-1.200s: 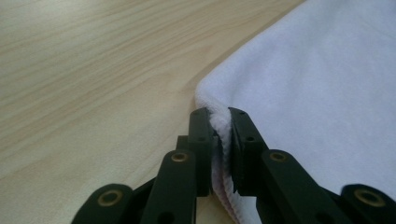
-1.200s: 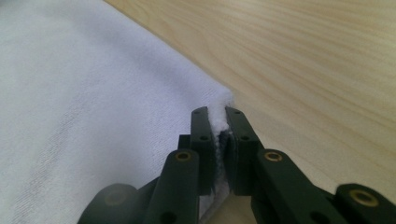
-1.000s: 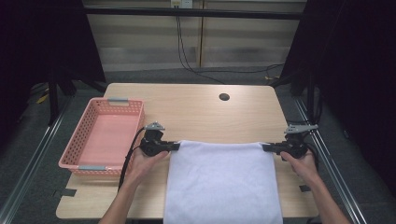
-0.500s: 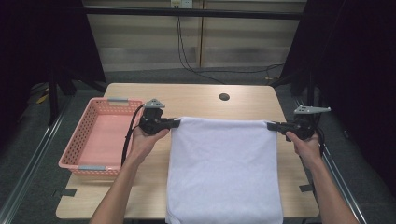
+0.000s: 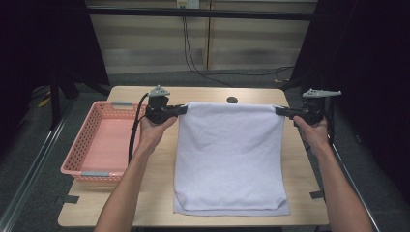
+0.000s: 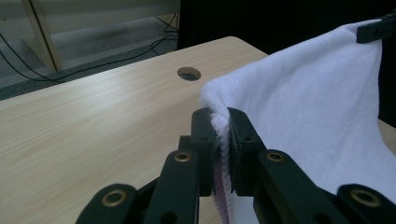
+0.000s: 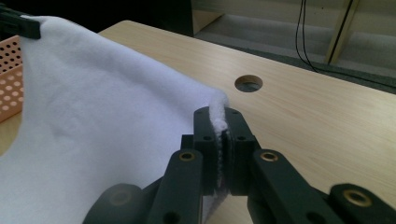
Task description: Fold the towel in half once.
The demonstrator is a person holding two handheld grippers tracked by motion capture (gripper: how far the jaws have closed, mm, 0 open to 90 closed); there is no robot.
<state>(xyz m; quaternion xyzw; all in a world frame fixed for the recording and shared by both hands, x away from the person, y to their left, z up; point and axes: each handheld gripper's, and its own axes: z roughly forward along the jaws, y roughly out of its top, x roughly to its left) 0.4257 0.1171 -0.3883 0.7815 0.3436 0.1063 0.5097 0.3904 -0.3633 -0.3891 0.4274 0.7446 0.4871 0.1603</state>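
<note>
White towel (image 5: 229,154) is stretched between your two grippers, top edge lifted off the table (image 5: 159,193), lower part lying flat near the front edge. Your left gripper (image 5: 183,109) is clamped tight on the towel's top-left corner; jaws closed on the fabric in the left gripper view. Your right gripper (image 5: 279,110) pinches the top-right corner likewise. Pink basket (image 5: 80,150) sits left of the towel, a round hole (image 5: 232,100) just behind it.
</note>
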